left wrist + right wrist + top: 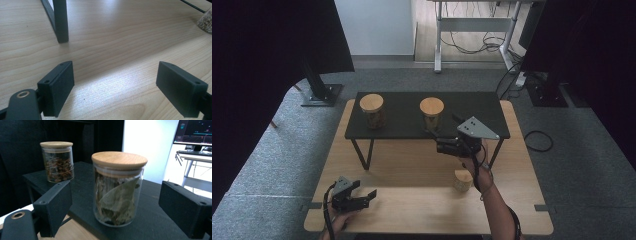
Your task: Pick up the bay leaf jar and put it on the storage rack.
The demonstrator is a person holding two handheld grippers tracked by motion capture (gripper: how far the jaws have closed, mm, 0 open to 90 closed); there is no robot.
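The right gripper (435,136) stands spread around the wood-lidded glass jar of leaves (117,188) on the black shelf (397,107), not yet gripping it (the left gripper (371,196), also spread and empty, waits low on the light wooden table (412,165)), so the grasp and whatever follows are left.

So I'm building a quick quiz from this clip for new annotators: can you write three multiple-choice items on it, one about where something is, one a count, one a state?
1. Where does the jar of leaves stand?
A. on the black shelf
B. on the floor
C. in the left gripper

2. How many jars with wooden lids are there in the high view?
A. one
B. three
C. five

3. How are the jaws of the right gripper?
A. shut on a lid
B. shut on nothing
C. open, one on each side of the jar of leaves

Answers:
1 A, its base rests on the dark shelf top.
2 B, two on the shelf and a third jar on the wooden table.
3 C, the right gripper view shows a gap at both sides.
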